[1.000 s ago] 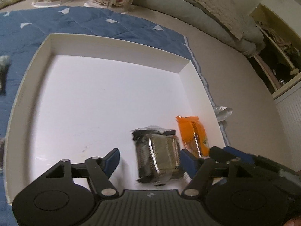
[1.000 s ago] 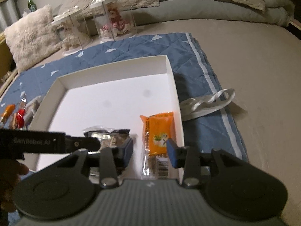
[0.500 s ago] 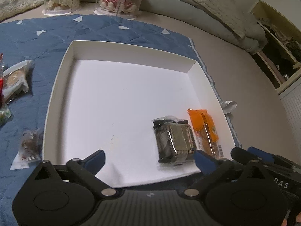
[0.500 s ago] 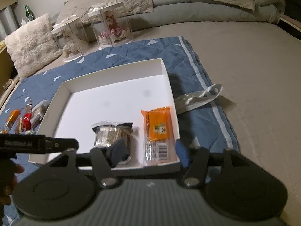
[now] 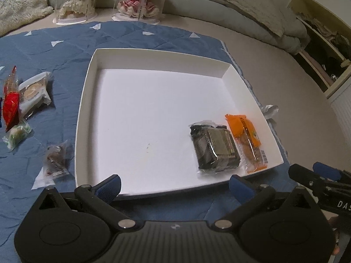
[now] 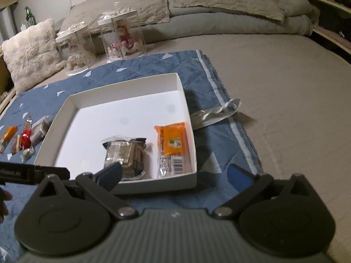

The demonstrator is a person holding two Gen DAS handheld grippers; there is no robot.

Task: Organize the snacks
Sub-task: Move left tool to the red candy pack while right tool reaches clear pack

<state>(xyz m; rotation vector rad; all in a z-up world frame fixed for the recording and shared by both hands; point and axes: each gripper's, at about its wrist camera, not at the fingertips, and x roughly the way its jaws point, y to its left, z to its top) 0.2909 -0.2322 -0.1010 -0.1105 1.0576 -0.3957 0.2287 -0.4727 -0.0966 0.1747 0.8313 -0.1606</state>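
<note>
Shallow white cardboard tray: dark foil pack, orange wrapper in near right corner | loose snacks left on blue quilt | both jaws wide, empty | we approach low, grip mid-packet.

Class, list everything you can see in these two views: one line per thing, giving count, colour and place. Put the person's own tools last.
box: 1, white, on the quilt
dark snack: 1, black and silver, in the box, near right corner
orange snack: 1, orange, in the box, right of the dark snack
loose snacks: at least five, red, white, green, brown, orange, on the quilt left of the box
quilt: 1, blue with white triangles, on the bed
ribbon: 1, white, right of the box
doll cases: 2, clear, beyond the quilt
pillow: 1, cream, far left
bottle: 1, green, far left corner
left claw: open, empty
right claw: open, empty
</note>
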